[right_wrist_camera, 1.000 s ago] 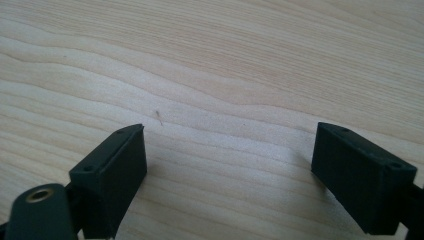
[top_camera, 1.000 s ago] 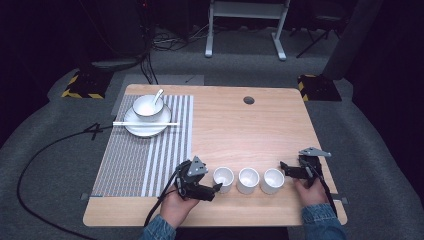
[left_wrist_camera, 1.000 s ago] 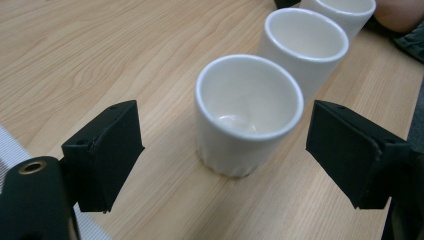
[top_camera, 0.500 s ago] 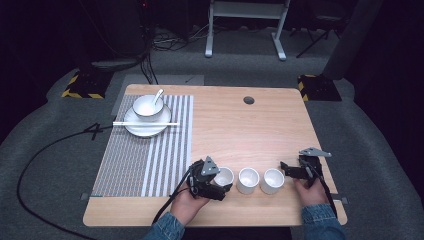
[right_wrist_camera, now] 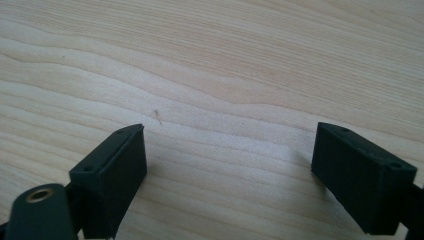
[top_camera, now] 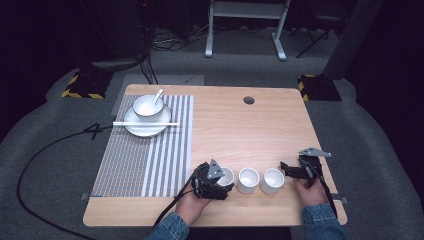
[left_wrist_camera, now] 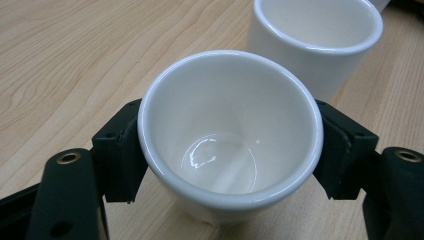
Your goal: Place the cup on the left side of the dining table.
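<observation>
Clamping on the leftmost of three small white cups, the left gripper (left_wrist_camera: 227,150) has just drawn its jaws in, and now both black pads press against the cup's (left_wrist_camera: 230,135) outer wall, one on each side just under the rim. That cup stands upright on the wooden table (top_camera: 240,130), empty, its glazed bottom catching a glint of light. Just beyond it in the left gripper view stands the middle cup (left_wrist_camera: 315,40), also upright, close by but not touching.

From the high view, the left gripper (top_camera: 214,181) sits at the near edge of the table, just right of the striped placemat (top_camera: 150,155), with a hand in a denim cuff behind it. The row runs left to right: the held cup (top_camera: 224,176), the middle cup (top_camera: 248,180), then the right cup (top_camera: 273,180), each near the next with small gaps between.

Over on the right, the right gripper (top_camera: 290,170) rests low beside the right cup, near it but apart. Its jaws stand wide open in the right gripper view, with bare wood grain between the pads (right_wrist_camera: 115,165).

Far left on the placemat, well apart from all this, a white bowl (top_camera: 147,106) with a spoon (top_camera: 157,95) sits on a plate (top_camera: 145,127), and a pair of white chopsticks (top_camera: 145,123) lies across the plate's near side.
</observation>
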`<state>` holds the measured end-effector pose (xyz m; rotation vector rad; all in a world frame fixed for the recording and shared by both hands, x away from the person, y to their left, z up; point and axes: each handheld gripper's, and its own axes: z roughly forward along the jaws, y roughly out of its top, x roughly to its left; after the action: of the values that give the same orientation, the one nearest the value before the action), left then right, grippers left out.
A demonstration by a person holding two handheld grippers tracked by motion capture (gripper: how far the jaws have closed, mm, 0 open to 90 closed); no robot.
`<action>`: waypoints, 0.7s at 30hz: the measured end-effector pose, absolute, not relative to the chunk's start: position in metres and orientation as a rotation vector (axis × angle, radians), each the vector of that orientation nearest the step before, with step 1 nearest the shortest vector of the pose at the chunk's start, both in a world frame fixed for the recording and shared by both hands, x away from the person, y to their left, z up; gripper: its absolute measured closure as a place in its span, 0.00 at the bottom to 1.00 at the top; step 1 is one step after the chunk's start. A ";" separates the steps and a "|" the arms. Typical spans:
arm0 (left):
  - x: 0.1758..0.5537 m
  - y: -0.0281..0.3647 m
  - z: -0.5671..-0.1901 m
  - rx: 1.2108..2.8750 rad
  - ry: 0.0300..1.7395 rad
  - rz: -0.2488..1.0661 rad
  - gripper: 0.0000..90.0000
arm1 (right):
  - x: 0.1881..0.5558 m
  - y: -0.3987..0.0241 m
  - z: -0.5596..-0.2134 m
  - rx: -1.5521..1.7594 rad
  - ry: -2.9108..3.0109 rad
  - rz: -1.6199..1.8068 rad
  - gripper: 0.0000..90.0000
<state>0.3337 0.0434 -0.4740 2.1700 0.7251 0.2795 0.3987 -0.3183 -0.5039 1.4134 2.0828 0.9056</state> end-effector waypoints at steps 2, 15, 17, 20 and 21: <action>0.334 0.043 -0.474 2.173 0.726 0.279 0.30 | 0.399 -0.318 -0.504 1.414 2.083 0.906 0.16; 0.336 0.045 -0.452 2.179 0.707 0.300 0.30 | 0.399 -0.318 -0.504 1.414 2.083 0.906 0.16; 0.335 0.046 -0.449 2.176 0.709 0.297 0.30 | 0.399 -0.318 -0.504 1.414 2.083 0.906 0.16; 0.334 0.047 -0.444 2.181 0.702 0.304 0.30 | 0.399 -0.318 -0.504 1.413 2.083 0.906 0.16; 0.334 0.047 -0.443 2.180 0.702 0.304 0.30 | 0.399 -0.318 -0.504 1.414 2.083 0.906 0.16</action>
<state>0.3337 0.0474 -0.4427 2.1803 0.7024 0.3039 0.3987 -0.3183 -0.5039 1.4138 2.0827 0.9055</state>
